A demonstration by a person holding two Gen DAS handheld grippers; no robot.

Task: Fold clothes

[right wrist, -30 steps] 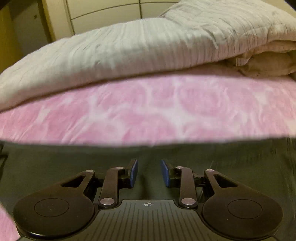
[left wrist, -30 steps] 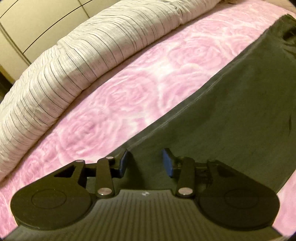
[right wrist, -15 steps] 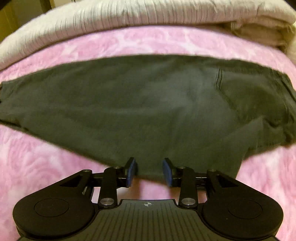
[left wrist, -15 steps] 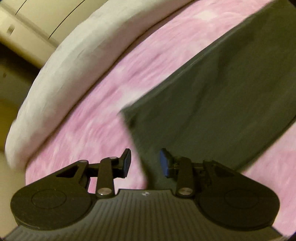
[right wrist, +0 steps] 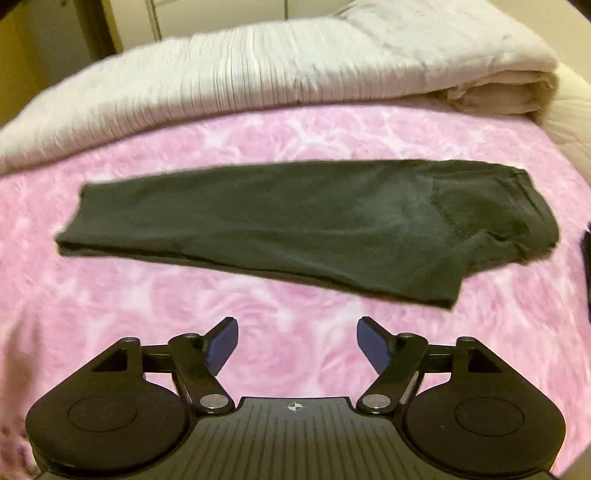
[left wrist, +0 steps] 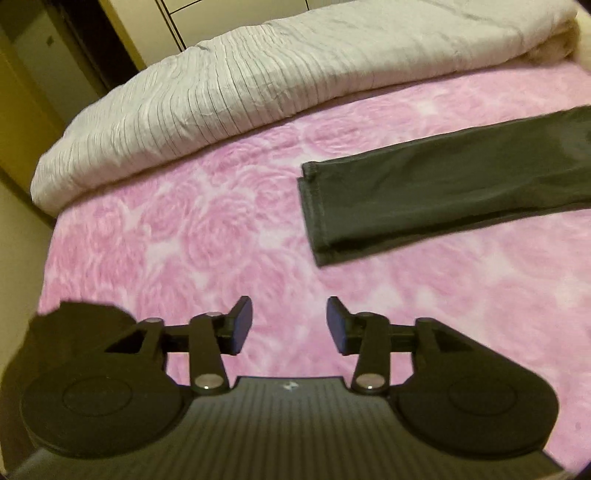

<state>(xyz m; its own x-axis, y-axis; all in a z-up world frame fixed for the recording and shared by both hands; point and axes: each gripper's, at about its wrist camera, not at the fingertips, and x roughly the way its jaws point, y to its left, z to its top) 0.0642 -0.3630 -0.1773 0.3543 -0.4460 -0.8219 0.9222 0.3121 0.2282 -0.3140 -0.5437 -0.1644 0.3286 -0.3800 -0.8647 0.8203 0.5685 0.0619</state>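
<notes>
Dark grey-green trousers (right wrist: pixel 295 221) lie flat on the pink rose-patterned bedspread (right wrist: pixel 258 302), folded lengthwise with one leg on the other. The waistband and back pocket are at the right, the hems at the left. In the left wrist view only the leg end (left wrist: pixel 424 192) shows, at the right. My left gripper (left wrist: pixel 290 325) hovers over bare bedspread (left wrist: pixel 177 236), below and left of the hems, its jaws opening with nothing between them. My right gripper (right wrist: pixel 297 345) hangs above the bedspread in front of the trousers, its jaws opening wide and empty.
A rolled white ribbed duvet (left wrist: pixel 277 77) lies along the far side of the bed, with a beige layer (right wrist: pixel 509 92) at its right end. Cupboard doors (left wrist: pixel 236 14) and a dark doorway (left wrist: pixel 85 40) stand beyond. The bed's left edge (left wrist: pixel 44 236) drops off.
Both grippers have drawn back and up from the trousers, which they hovered close over before. The whole garment now shows lying on the bed. Both jaws stand wider, the right much wider.
</notes>
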